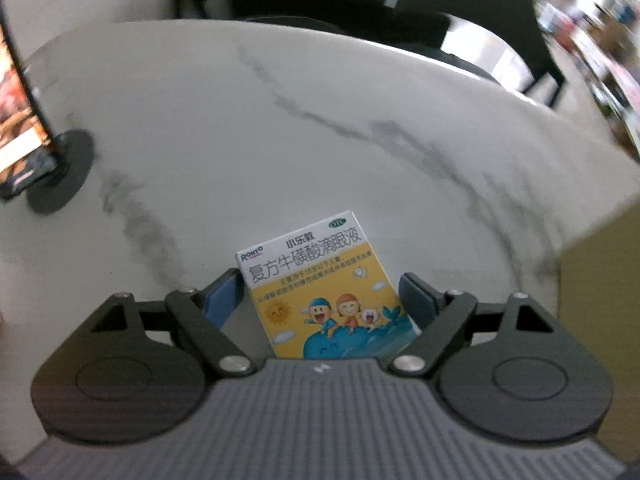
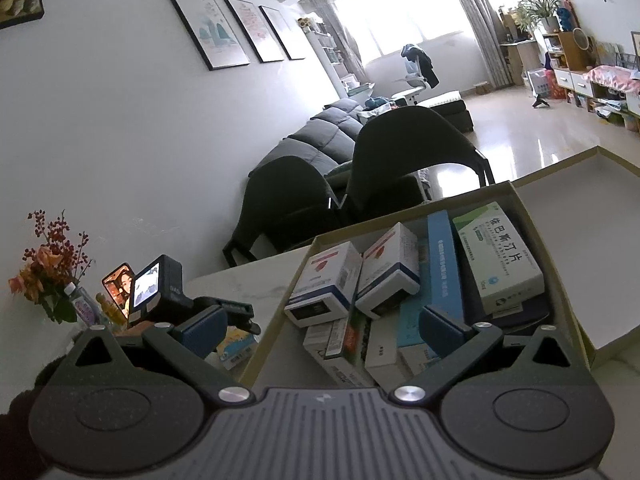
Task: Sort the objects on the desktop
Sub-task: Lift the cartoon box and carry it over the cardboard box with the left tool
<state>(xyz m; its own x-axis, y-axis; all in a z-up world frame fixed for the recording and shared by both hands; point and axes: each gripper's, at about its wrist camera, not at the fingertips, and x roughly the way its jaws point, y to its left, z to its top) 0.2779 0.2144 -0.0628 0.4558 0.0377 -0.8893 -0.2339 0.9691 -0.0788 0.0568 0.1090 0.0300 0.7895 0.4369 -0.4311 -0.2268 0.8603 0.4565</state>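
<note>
The eye-drop box [image 1: 320, 288] lies flat on the marble-patterned desk [image 1: 280, 140], printed face up, between the blue pads of the left gripper [image 1: 320, 300]. The jaws stand wide; a gap is visible on the left side, and the right pad appears close to the box edge, though contact cannot be confirmed. Nothing is gripped yet.

The right gripper [image 2: 320, 328] is held above the cardboard box [image 2: 532, 216] that contains the sorted medicine cartons — among them two white-and-blue cartons [image 2: 352, 280] and a green-and-white tablet carton [image 2: 500, 256]. Its jaws are spread wide and nothing is held between them.

The step in hand is judged to be the pick-up of the eye-drop box for transfer into the cardboard box. For a clean grasp, the following is advised:

- The gripper is centred so that both pads meet the long edges of the box together; an uneven approach is likely to slide or spin the light carton on the smooth desk.
- The pads are lowered until they bracket the side walls, not the top face.
- Closing is done gently — thin cardboard crushes easily.
- The box sits skewed relative to the jaws, so a slight wrist roll is recommended before closing.
- The phone stand [image 1: 60, 172] at the left is kept clear of during the lift.
</note>
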